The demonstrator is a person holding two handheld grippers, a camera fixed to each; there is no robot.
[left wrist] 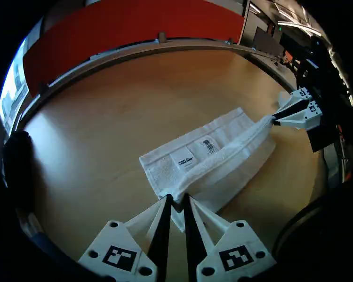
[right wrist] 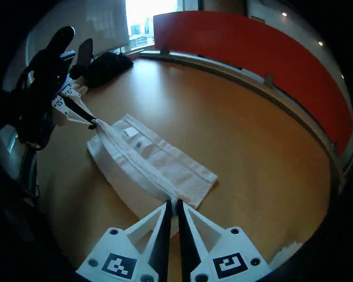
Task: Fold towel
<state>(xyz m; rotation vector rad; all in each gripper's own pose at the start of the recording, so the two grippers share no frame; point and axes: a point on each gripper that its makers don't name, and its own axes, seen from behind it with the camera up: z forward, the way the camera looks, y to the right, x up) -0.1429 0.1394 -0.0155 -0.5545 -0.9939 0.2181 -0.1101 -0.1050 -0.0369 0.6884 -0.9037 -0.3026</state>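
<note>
The towel [left wrist: 209,160] is white cloth, matt, with a rough terry nap, flatter woven bands near the hems and a smooth label [left wrist: 183,157]. The desk [left wrist: 129,103] looks like smooth wood with a soft sheen. The left gripper [left wrist: 177,197] and right gripper [right wrist: 173,202] look like matt white plastic with dark inner faces. Along the top of the frame, the red panel [left wrist: 129,28] is flat and matt.

No legible wording. On the towel [left wrist: 233,155], centre of the left gripper view, a printed tag [left wrist: 183,159] and a barcode tag [left wrist: 208,144], both too small to read. On the left gripper [left wrist: 177,197], bottom of frame, black-and-white square markers [left wrist: 120,258], pattern only.
</note>
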